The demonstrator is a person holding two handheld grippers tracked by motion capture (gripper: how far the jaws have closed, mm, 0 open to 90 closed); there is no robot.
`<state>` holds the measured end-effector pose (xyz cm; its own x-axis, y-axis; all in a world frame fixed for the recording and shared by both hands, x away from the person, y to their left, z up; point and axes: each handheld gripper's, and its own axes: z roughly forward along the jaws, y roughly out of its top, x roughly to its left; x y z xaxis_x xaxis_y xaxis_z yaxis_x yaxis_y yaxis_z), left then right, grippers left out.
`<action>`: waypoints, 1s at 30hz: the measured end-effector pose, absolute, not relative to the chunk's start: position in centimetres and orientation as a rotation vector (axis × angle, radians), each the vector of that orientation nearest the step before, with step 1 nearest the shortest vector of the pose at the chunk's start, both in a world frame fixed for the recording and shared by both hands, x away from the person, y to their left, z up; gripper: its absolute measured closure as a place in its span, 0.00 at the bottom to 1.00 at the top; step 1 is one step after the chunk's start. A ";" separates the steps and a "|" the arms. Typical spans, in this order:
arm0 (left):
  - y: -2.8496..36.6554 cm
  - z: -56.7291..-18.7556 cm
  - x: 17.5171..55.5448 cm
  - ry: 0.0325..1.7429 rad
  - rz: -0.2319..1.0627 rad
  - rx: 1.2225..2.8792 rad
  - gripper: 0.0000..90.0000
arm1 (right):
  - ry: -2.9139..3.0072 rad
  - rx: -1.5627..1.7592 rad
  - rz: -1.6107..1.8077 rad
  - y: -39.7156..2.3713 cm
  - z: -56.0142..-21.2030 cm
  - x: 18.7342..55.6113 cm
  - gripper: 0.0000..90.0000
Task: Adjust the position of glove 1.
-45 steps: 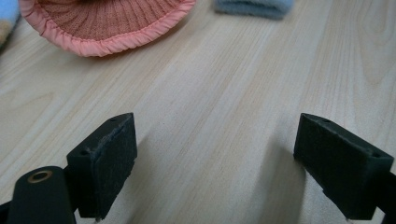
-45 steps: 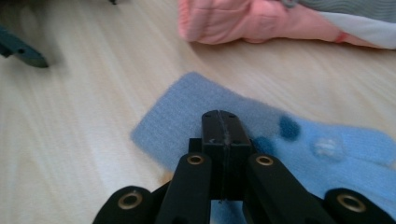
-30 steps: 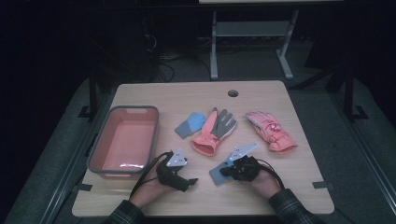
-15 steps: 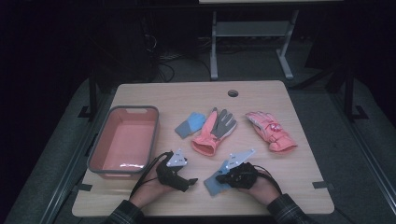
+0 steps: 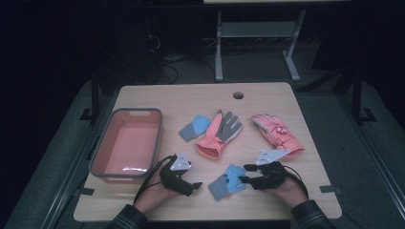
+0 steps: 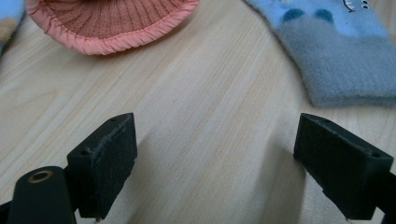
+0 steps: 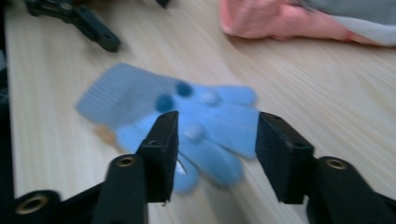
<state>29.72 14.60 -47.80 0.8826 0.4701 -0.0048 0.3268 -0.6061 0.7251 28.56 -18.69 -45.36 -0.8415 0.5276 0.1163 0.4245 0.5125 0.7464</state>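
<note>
A: Since the earlier high view, the small blue glove (image 5: pixel 228 181) is seen shifted toward the near edge of the table (image 5: pixel 267 95), with the right gripper (image 5: pixel 244 174) drawn back along with it. The left gripper (image 5: pixel 196 184) is seen where it was.

B: High view now?

A: The blue glove is found flat near the front edge, between the two grippers, its fingers toward the right gripper. A second blue glove (image 5: pixel 195 127) is seen just beside the pink-and-grey glove (image 5: pixel 218 134) at table centre; a pink glove (image 5: pixel 278 134) lies to the right, a pink bin (image 5: pixel 128 143) to the left.

B: Left gripper view?

A: Jaws are spread wide over bare wood, nothing between them. The blue glove's knit cuff (image 6: pixel 348 60) is seen just ahead of the right-hand jaw, the ribbed pink cuff (image 6: pixel 112 23) further ahead.

B: Right gripper view?

A: Frame is blurred. Jaws are parted, with the glove's fingers (image 7: pixel 212 130) lying between them; whether any fabric is pinched cannot be told, and it looks released.

B: Handling?

A: Judged light, soft and limp: no stiffness, so it is expected to drape and drag when lifted. Fleece grip on the pads is judged good, no breakage risk. The cuff is judged the best hold, being doubled and thicker; the fingers are thin and likely to slip out.
</note>
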 end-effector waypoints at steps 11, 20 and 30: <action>14.2 -47.6 29.7 0.589 0.232 2.290 0.14 | 2.477 0.935 1.163 -22.9 -46.6 28.4 0.22; 14.2 -47.6 29.8 0.582 0.228 2.294 0.14 | 2.470 1.009 1.115 -23.5 -47.6 28.8 0.13; 14.2 -46.8 30.1 0.633 0.224 2.328 0.14 | 2.471 1.019 1.074 -23.8 -48.1 28.9 0.12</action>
